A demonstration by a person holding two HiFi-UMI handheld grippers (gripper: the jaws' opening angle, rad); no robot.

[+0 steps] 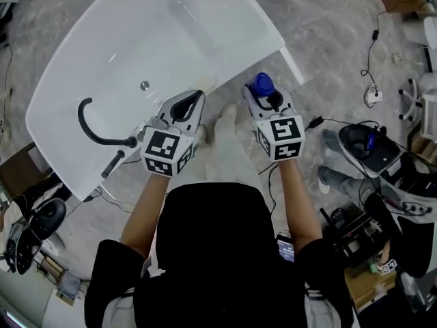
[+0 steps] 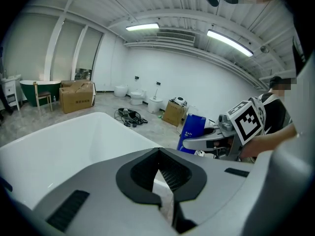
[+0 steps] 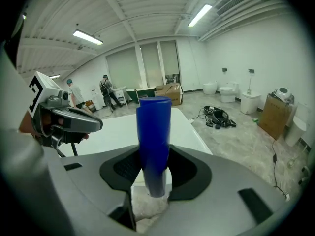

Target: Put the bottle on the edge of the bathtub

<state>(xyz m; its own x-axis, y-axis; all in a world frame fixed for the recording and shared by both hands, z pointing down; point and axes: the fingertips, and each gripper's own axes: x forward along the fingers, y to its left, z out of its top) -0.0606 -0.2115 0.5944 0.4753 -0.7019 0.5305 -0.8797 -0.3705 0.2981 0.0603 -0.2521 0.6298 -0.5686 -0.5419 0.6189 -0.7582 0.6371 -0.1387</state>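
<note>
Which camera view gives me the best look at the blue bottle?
The right gripper view: the blue bottle sits clamped between the jaws, nearly whole. The head view shows only its top; the left gripper view, part of its side.

No legible text, white print (image 2: pixel 188 132) on blue bottle (image 2: pixel 193 123) too small

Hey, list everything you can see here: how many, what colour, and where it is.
bathtub: one, white, ahead of the person, under both grippers
curved spout: one, black, at the tub's left end
bottle: one, blue, between the right jaws, close to the tub's rim
cardboard boxes: at least two, brown, beyond the tub
toilets: several, white, at the back of the room
left gripper: one, grey, jaws together, empty
right gripper: one, grey, shut on the bottle
</note>
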